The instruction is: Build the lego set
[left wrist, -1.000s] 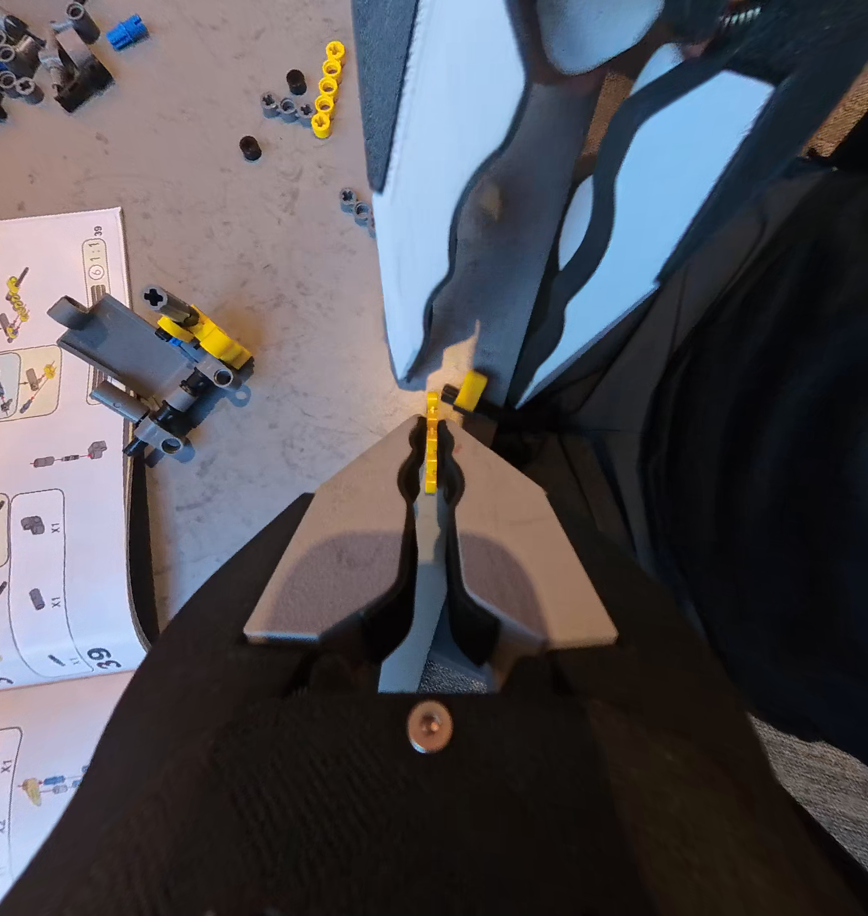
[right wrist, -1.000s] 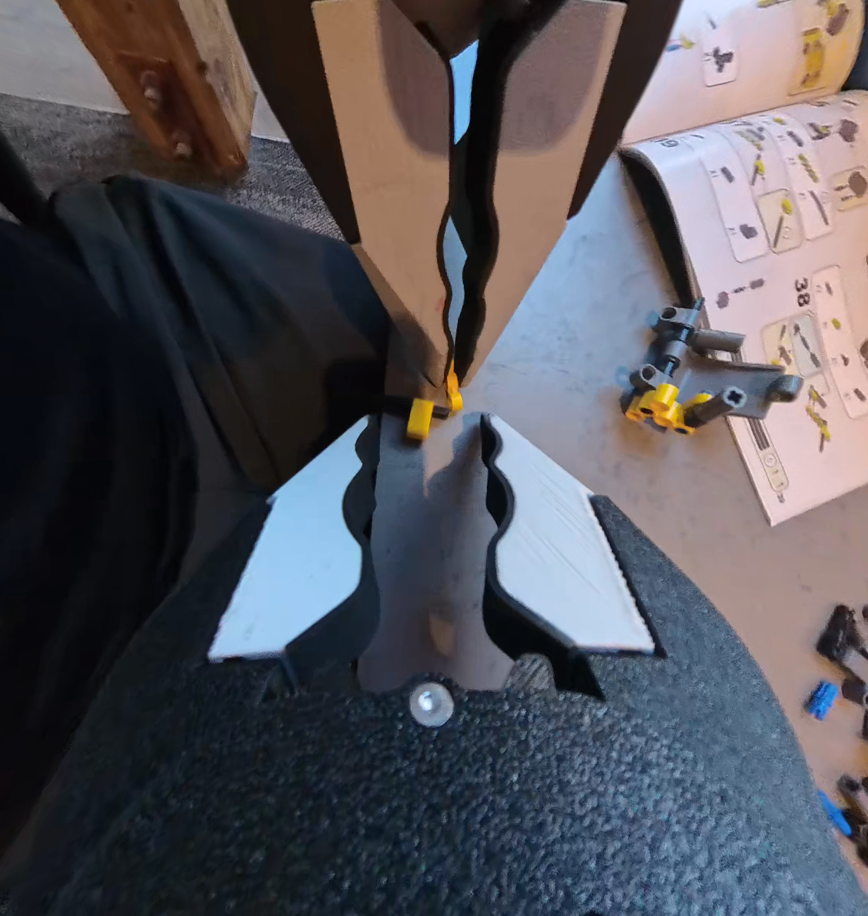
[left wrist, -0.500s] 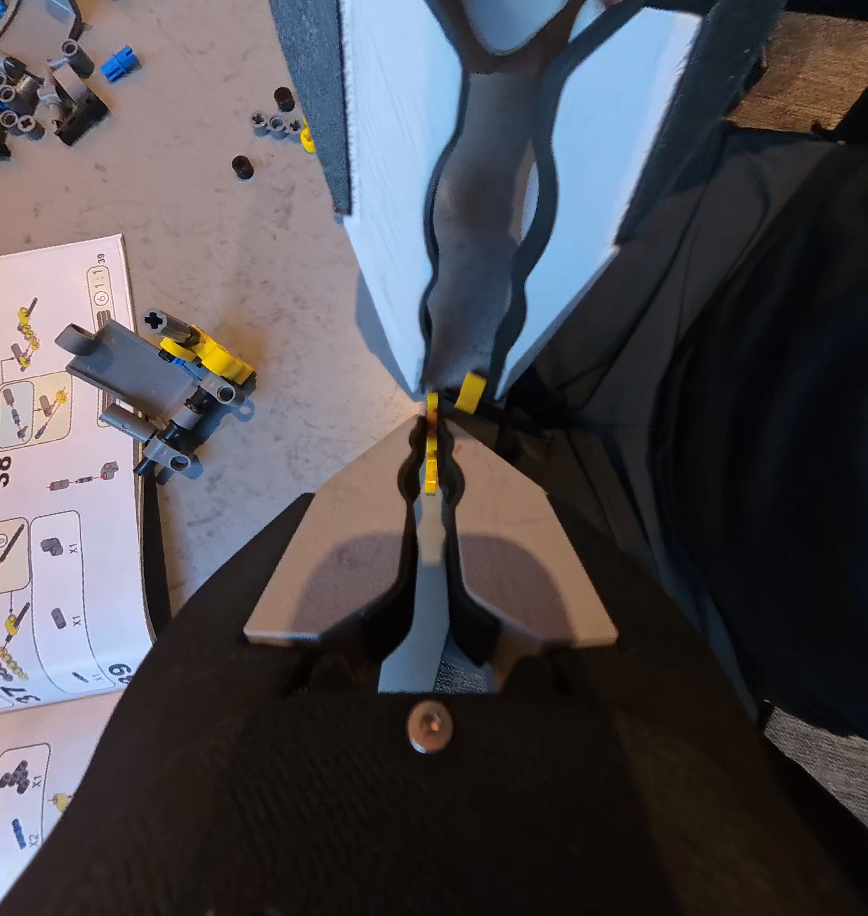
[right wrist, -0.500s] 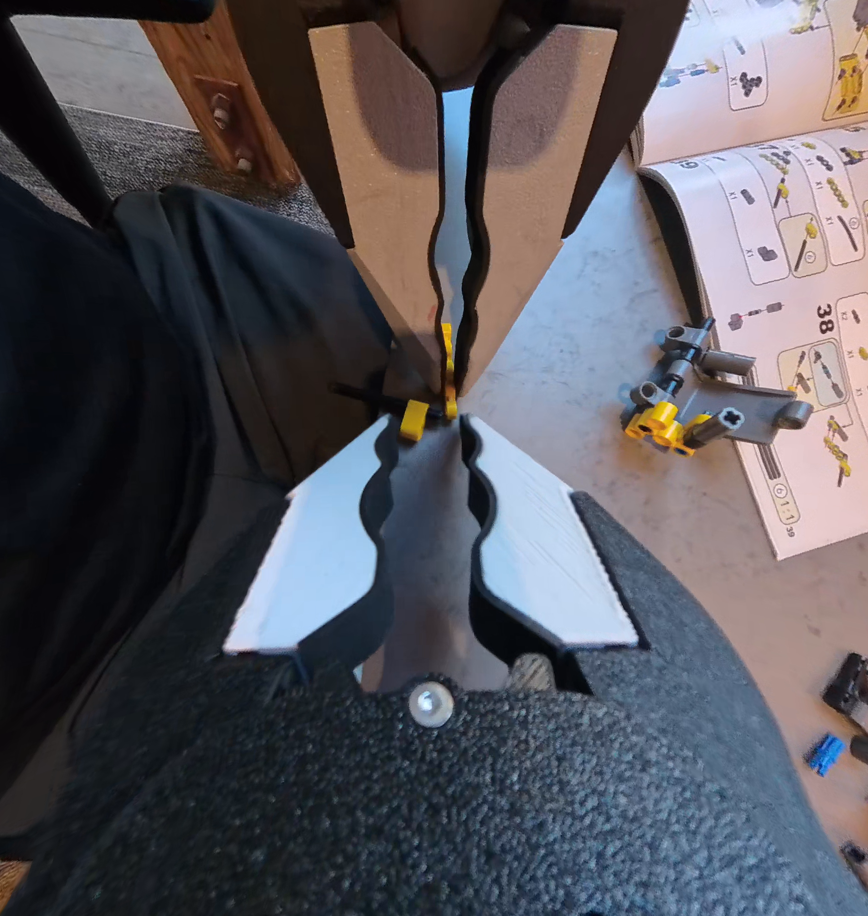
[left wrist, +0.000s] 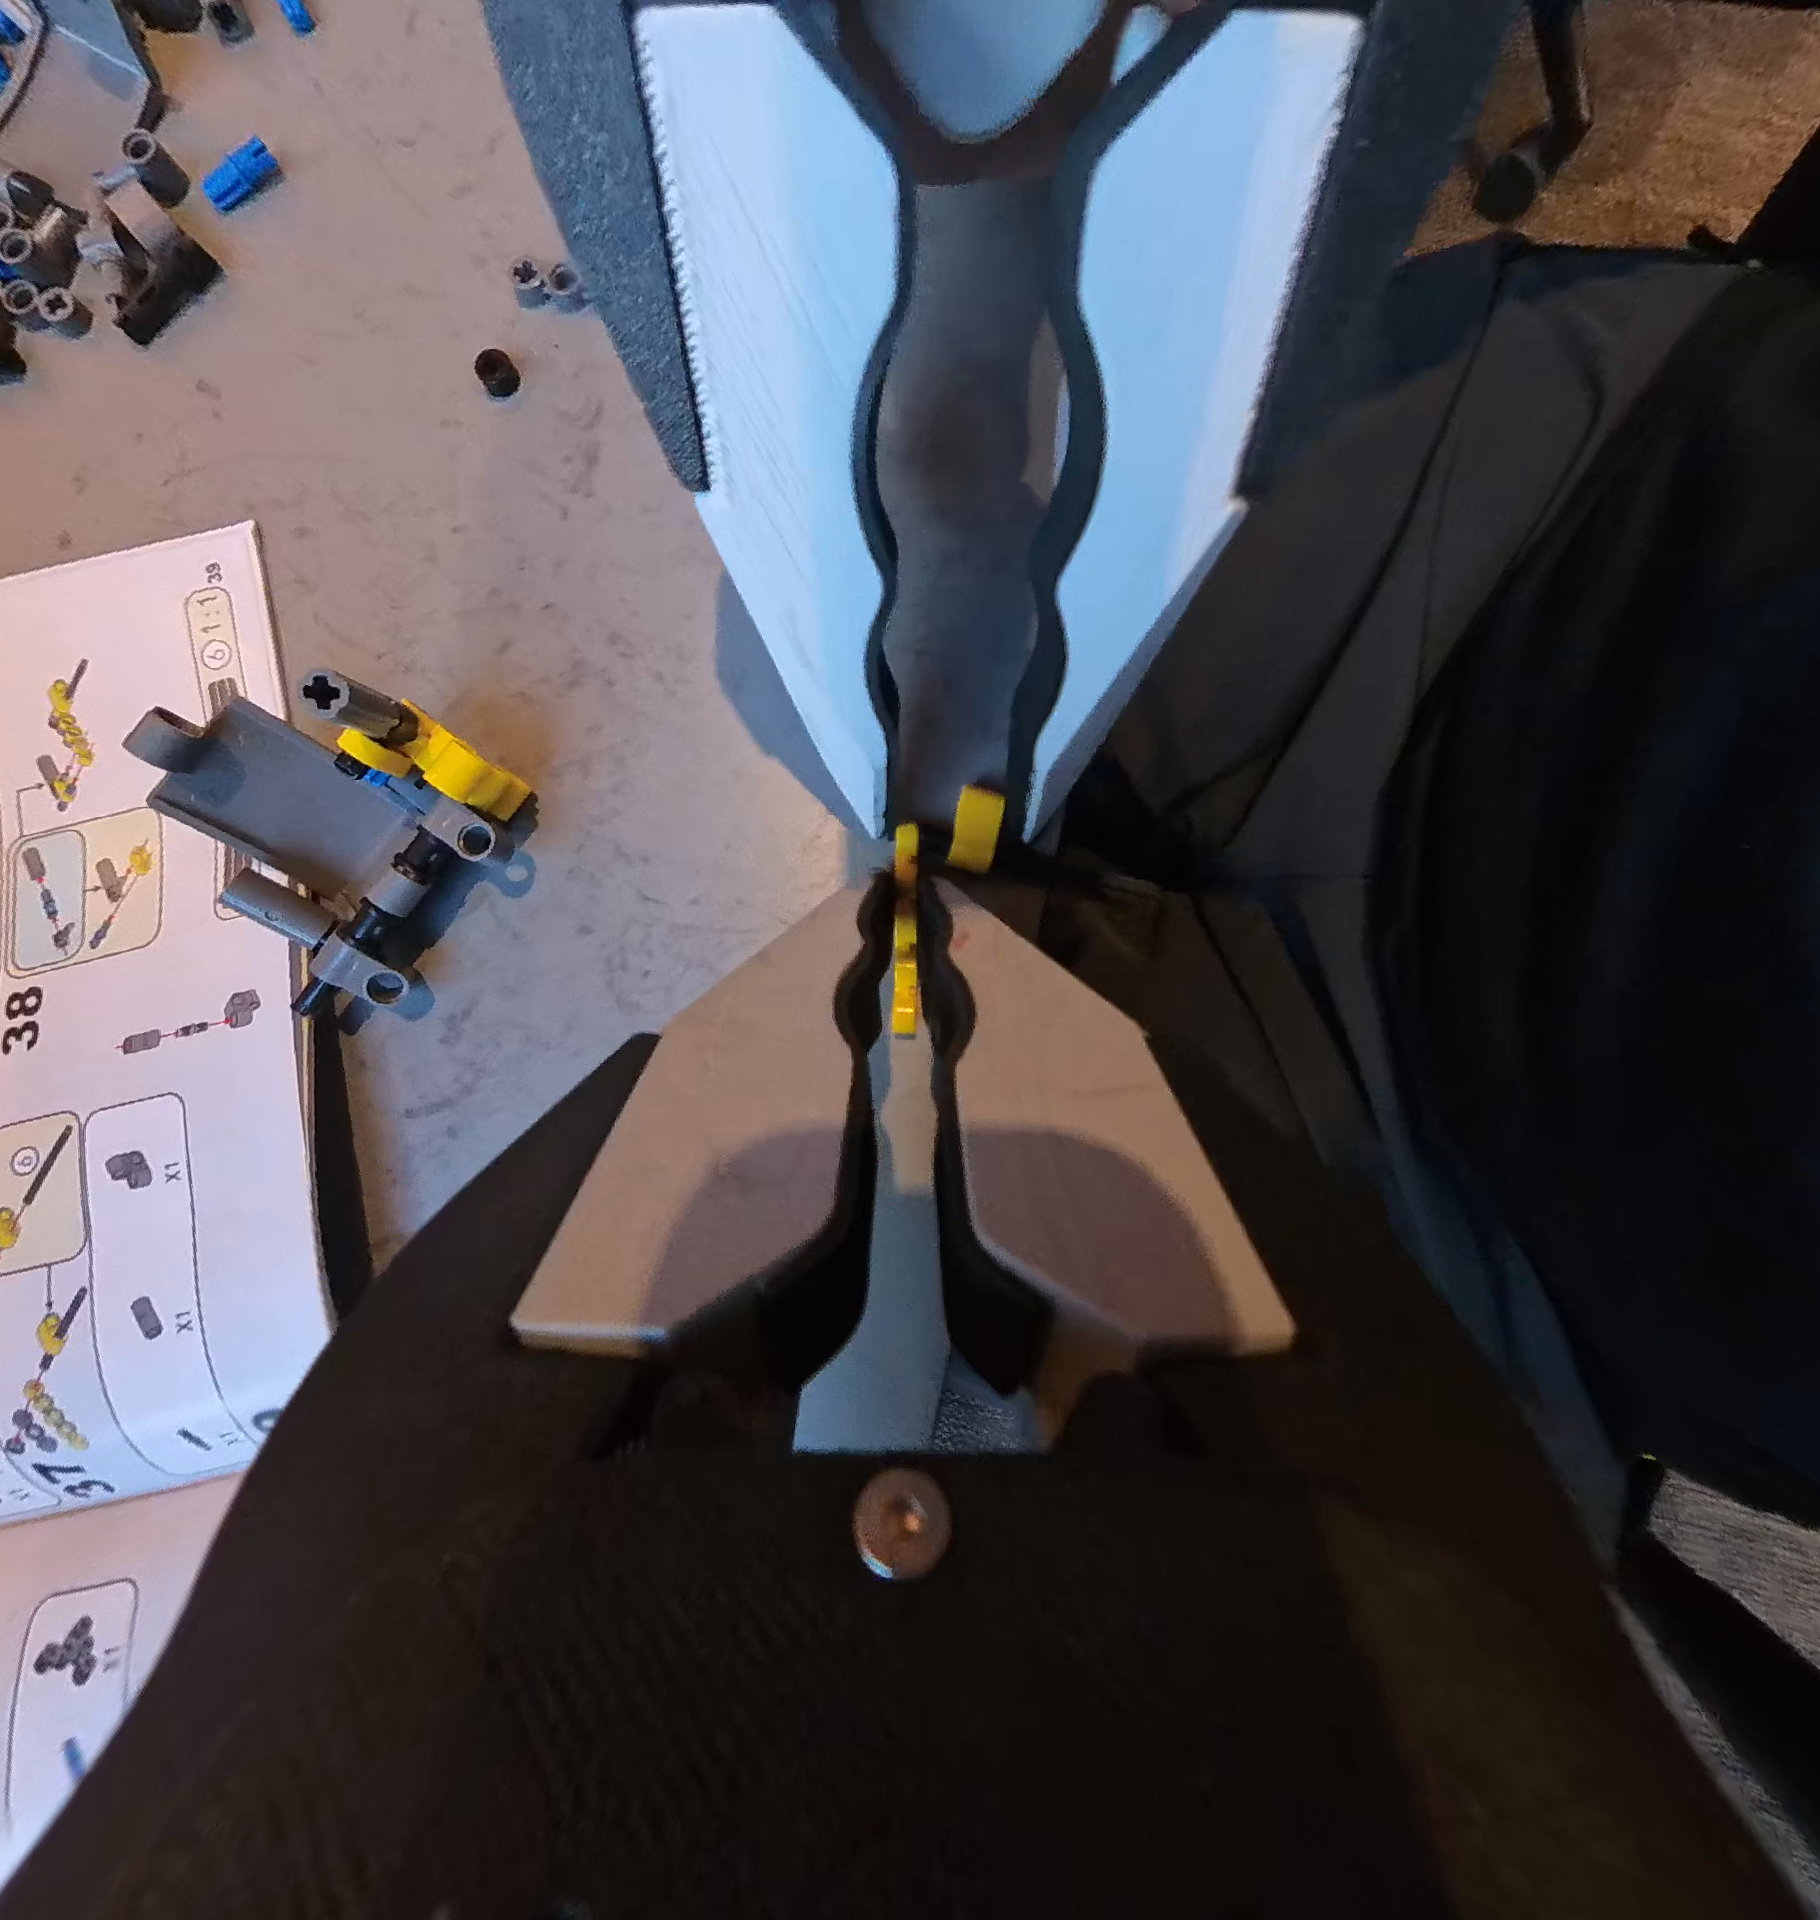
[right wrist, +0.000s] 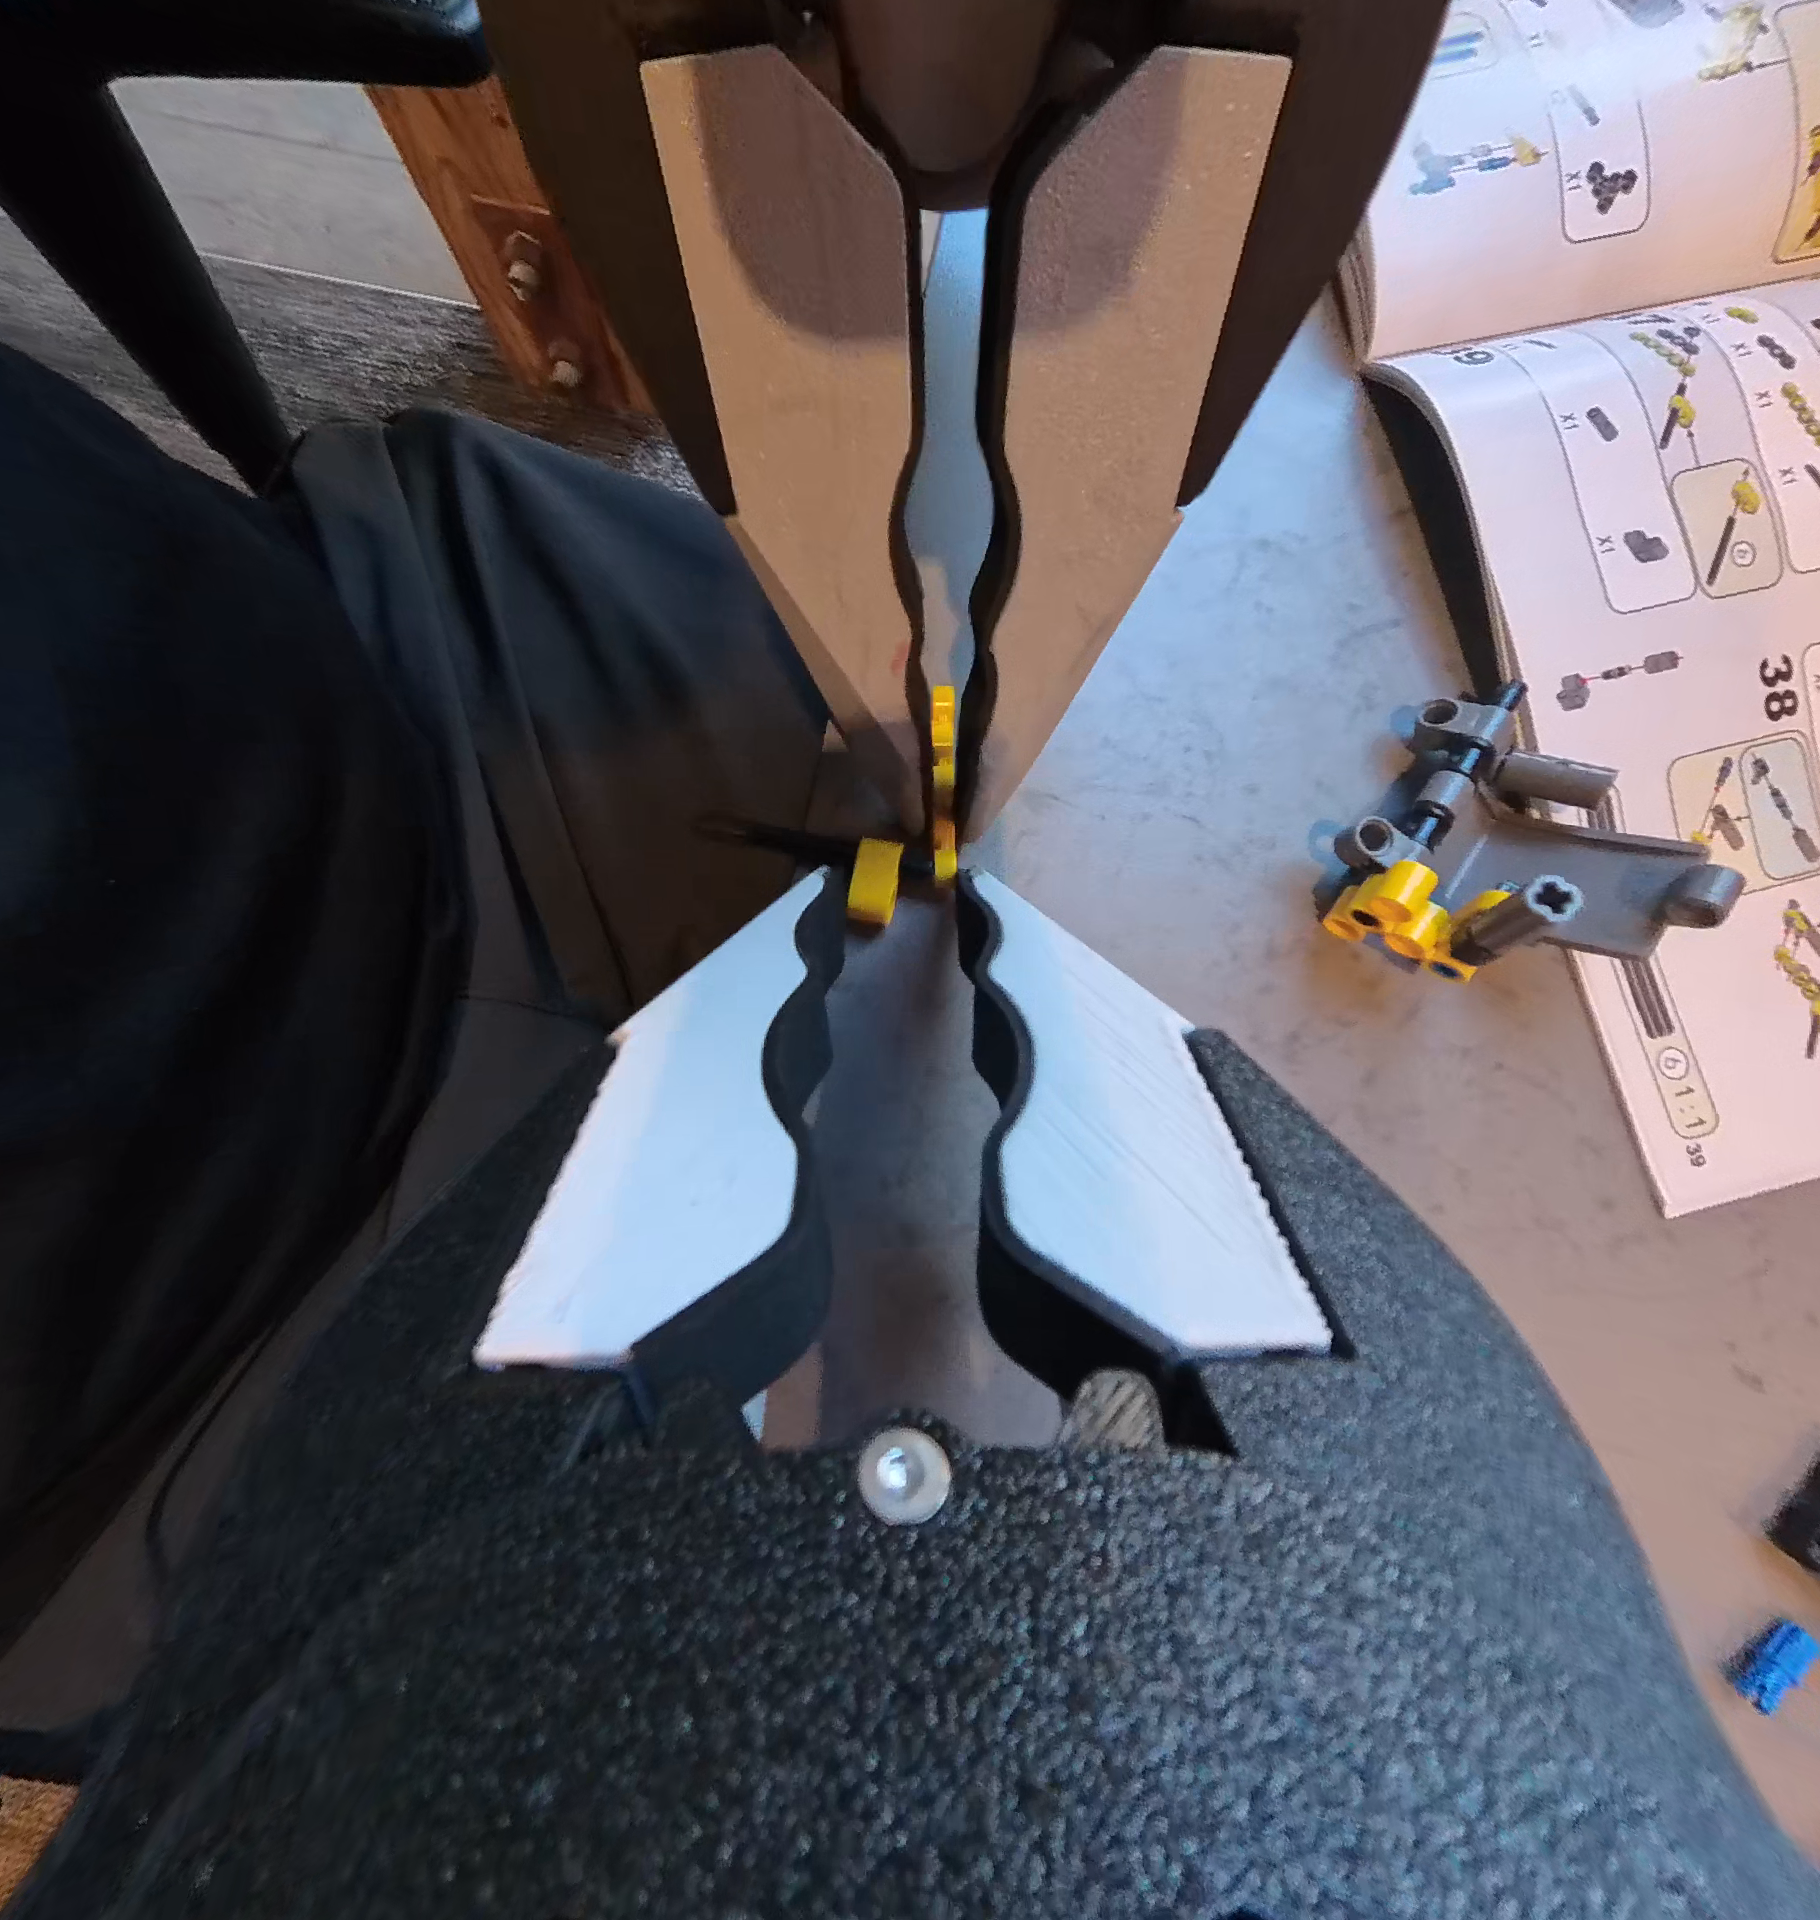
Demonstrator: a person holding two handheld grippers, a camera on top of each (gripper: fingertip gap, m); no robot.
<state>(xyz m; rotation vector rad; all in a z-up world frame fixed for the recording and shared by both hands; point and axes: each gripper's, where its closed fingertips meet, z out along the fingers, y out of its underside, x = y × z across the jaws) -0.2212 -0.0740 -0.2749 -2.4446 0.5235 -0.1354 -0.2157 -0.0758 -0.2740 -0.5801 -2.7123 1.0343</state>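
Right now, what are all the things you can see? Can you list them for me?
yellow beam: one, yellow, clamped in the left gripper's tips
yellow connector: one, yellow, on a thin black axle at the right gripper's tips
grey assembly: one, grey with yellow and black, on the table beside the booklet
instruction booklet: one, white, open on the table
loose parts pile: many, black, grey, blue, far table corner
table: one, grey
dark cloth: black, beside the table
left gripper: shut on the beam
right gripper: open, facing the left
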